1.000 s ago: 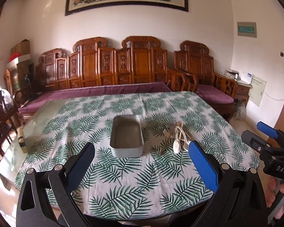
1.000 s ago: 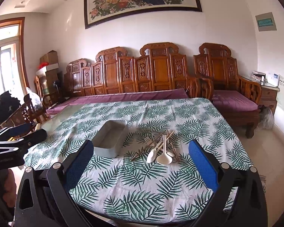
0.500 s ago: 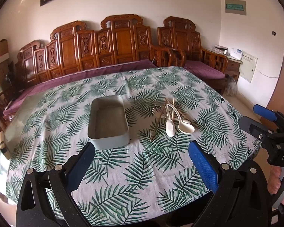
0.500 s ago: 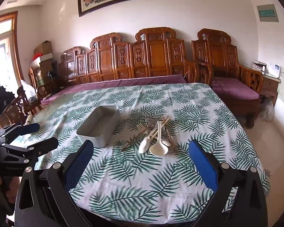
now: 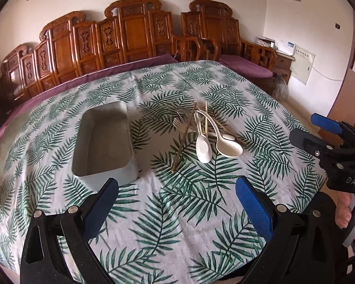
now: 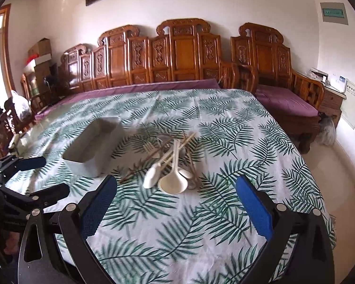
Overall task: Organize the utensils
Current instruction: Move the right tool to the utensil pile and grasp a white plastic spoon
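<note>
A pile of utensils lies on the leaf-print tablecloth: white spoons, wooden chopsticks and a metal fork. A grey rectangular tin stands empty to their left. My left gripper is open and empty, above the table's near part, short of the tin and the pile. My right gripper is open and empty, just short of the spoons. Each gripper also shows in the other's view: the right one, the left one.
The tablecloth covers a large table. A carved wooden bench with purple cushions runs behind the far edge. A wooden armchair stands at the right, and a small cabinet beside it. Chairs and boxes stand at the left.
Both grippers have moved forward and tilted down toward the table. The tin and utensil pile appear larger and closer. Both stay open and empty.
</note>
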Motion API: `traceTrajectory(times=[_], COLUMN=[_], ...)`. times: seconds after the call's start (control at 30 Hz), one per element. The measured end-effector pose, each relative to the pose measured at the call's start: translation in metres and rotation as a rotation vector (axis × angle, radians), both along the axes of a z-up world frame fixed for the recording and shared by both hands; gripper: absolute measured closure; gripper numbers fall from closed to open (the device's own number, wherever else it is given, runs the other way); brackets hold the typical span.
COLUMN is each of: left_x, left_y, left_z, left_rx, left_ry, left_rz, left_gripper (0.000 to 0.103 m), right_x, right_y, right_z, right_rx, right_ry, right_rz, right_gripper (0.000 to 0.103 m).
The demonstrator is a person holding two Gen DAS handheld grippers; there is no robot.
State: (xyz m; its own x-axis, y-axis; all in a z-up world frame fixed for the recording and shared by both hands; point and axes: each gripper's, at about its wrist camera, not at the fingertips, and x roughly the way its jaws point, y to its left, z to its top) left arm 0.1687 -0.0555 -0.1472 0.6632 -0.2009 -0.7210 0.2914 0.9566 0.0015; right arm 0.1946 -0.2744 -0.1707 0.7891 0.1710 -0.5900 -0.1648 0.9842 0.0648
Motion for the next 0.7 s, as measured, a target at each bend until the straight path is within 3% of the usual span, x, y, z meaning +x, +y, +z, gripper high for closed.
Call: traceTrajectory(times=[0.17, 0.47, 0.7], left_x=[0.021, 0.05, 0.077], left_y=[-0.007, -0.011, -0.02], left_z=[-0.01, -0.026, -0.041], left_rx=[-0.019, -0.035, -0.028], left_ry=[0.025, 0.057, 0.091], left_rz=[-0.028, -0.033, -0.038], left_gripper=[0.007, 0.007, 0.021], right_x=[0.03, 0.09, 0.136], right_y=[-0.004, 0.006, 0.02], right_z=[-0.015, -0.053, -0.075], right_rx=[-0.033, -0.066, -0.068], right_ry=[0.041, 0.147, 0.228], right_rz=[0.007, 0.137, 0.219], right_gripper=[0.011, 0.048, 0.068])
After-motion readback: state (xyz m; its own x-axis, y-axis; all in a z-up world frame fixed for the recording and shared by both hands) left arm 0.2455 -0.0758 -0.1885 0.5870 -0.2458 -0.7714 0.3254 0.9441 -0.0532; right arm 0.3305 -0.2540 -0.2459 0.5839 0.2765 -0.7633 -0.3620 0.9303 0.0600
